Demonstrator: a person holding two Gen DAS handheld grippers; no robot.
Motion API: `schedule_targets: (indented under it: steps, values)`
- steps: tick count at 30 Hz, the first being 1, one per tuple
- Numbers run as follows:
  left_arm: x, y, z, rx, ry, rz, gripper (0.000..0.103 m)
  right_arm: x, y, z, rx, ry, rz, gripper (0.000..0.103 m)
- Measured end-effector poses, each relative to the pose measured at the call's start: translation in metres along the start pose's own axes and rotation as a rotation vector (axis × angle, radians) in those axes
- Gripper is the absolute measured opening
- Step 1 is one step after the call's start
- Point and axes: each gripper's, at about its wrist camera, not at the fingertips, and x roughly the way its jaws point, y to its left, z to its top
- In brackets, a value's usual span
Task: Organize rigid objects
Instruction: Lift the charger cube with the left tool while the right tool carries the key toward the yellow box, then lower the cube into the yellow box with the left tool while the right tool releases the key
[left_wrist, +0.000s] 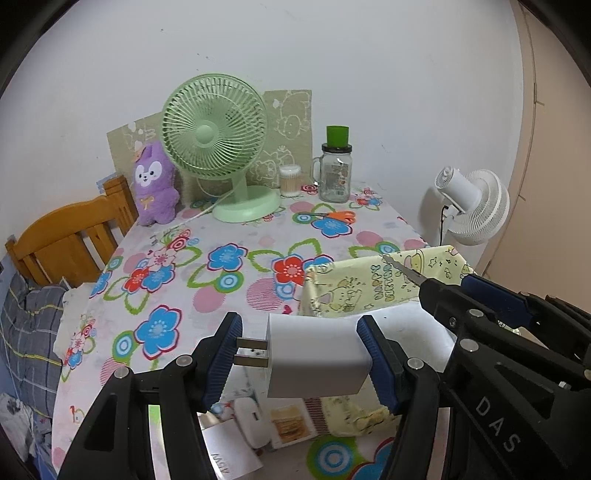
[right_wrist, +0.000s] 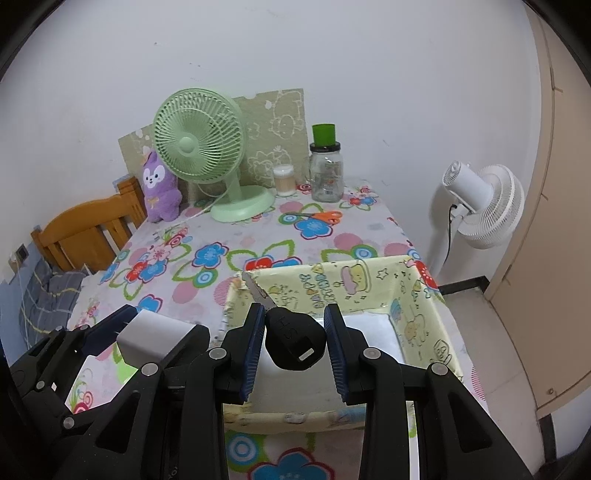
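Step in hand, as I read it: carry both items over the yellow box (right_wrist: 417, 295) and drop them in. To do it well: keep both tongs level w/ each other, get the items fully past the near wall before letting go, release low so nothing bounces out. The key's blade points fwd and up, so mind it doesn't catch the far rim. Box interior looks white and bare where visible, so room for both.

Left wrist view, left to right: left gripper (left_wrist: 300, 354) lower centre, jaws part-closed and clamped on the white charger plug (left_wrist: 317, 354). Left pad presses on the prong tips, right pad on the body's back end, prongs toward frame left. Charger hangs above the tablecloth (left_wrist: 177, 295), just short of the box's near left corner. Lower right: the right gripper, seen from the side.

Right wrist view: charger at lower left, then right gripper (right_wrist: 295, 347) centre, jaws narrow, pinching the black key (right_wrist: 295, 339) by its head. Key sits over the box's near-left part, blade tip near the left rim.
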Motion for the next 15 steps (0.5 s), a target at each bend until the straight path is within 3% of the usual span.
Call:
schedule_targets:
  steps: [15]
  values:
    - [0.044,-0.036,0.012,0.032,0.055,-0.026,0.066,0.032,-0.042,0.006,0.037,0.035,-0.037,0.037]
